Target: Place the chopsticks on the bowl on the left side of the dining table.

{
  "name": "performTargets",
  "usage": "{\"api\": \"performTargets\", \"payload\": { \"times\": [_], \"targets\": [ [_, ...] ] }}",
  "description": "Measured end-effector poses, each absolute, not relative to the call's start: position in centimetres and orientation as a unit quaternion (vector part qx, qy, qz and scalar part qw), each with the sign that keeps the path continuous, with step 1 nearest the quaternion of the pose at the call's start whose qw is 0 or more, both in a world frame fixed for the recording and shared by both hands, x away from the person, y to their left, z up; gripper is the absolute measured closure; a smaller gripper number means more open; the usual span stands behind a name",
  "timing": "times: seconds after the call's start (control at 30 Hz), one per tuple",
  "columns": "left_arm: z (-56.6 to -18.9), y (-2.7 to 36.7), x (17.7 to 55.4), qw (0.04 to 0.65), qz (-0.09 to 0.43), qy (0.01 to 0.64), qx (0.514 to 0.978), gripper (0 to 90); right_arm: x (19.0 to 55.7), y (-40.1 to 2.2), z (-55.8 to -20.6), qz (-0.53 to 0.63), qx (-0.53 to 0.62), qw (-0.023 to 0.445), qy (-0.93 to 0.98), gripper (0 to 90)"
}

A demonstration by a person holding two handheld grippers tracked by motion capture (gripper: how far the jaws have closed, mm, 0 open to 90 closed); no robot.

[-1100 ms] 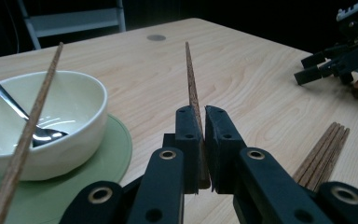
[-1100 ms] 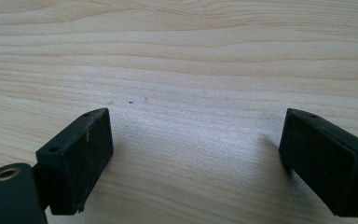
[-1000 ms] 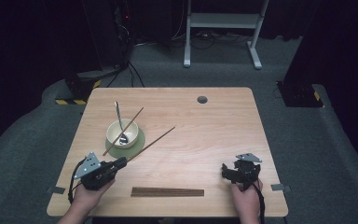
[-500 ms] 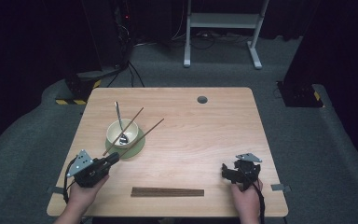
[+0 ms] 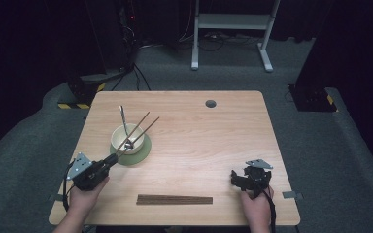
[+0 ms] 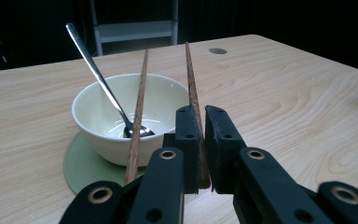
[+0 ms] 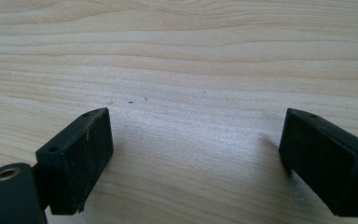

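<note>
My left gripper (image 5: 111, 158) (image 6: 204, 119) is shut on the near end of a brown chopstick (image 5: 141, 132) (image 6: 192, 88). That stick slants away over the right rim of a cream bowl (image 5: 121, 136) (image 6: 93, 121); whether it touches the rim I cannot tell. A second chopstick (image 5: 137, 125) (image 6: 139, 102) leans on the bowl's near rim beside it. A metal spoon (image 5: 123, 119) (image 6: 93, 70) stands in the bowl, which sits on a green coaster (image 5: 143, 151) (image 6: 77, 165). At the front right my right gripper (image 5: 245, 178) (image 7: 196, 149) rests open just above bare wood.
Another pair of dark chopsticks (image 5: 175, 199) lies side by side along the table's front edge, between the two hands. A round cable hole (image 5: 211, 103) (image 6: 217, 51) sits near the far edge. Dark floor, cables and a white stand frame lie beyond the wooden table (image 5: 213, 141).
My left gripper has carried its chopstick leftward, and the stick's far end has swung over the bowl next to the other chopstick. The right gripper has stayed put.
</note>
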State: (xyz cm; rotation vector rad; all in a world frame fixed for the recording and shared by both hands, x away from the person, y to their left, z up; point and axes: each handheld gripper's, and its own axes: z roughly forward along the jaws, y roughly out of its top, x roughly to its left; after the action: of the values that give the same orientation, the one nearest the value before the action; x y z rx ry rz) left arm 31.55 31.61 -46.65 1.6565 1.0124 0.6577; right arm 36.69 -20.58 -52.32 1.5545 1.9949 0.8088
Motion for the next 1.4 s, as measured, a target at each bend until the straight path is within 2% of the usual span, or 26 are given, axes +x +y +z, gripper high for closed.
{"api": "performTargets", "payload": {
  "times": [0.63, 0.97, 1.4],
  "targets": [
    [-47.8, 31.9, 32.8, 0.484, 0.293, 0.453, 0.689, 83.7, 36.7, -20.6, -52.3, 0.295, 0.569, 0.241, 0.729, 9.5],
    [-48.1, 31.3, 33.1, 0.453, 0.3, 0.453, 0.706, 83.6, 36.7, -20.6, -52.3, 0.296, 0.566, 0.241, 0.731, 9.6],
    [-48.2, 31.1, 33.2, 0.445, 0.304, 0.45, 0.712, 83.1, 36.7, -20.6, -52.3, 0.296, 0.567, 0.241, 0.73, 9.6]
  ]
}}
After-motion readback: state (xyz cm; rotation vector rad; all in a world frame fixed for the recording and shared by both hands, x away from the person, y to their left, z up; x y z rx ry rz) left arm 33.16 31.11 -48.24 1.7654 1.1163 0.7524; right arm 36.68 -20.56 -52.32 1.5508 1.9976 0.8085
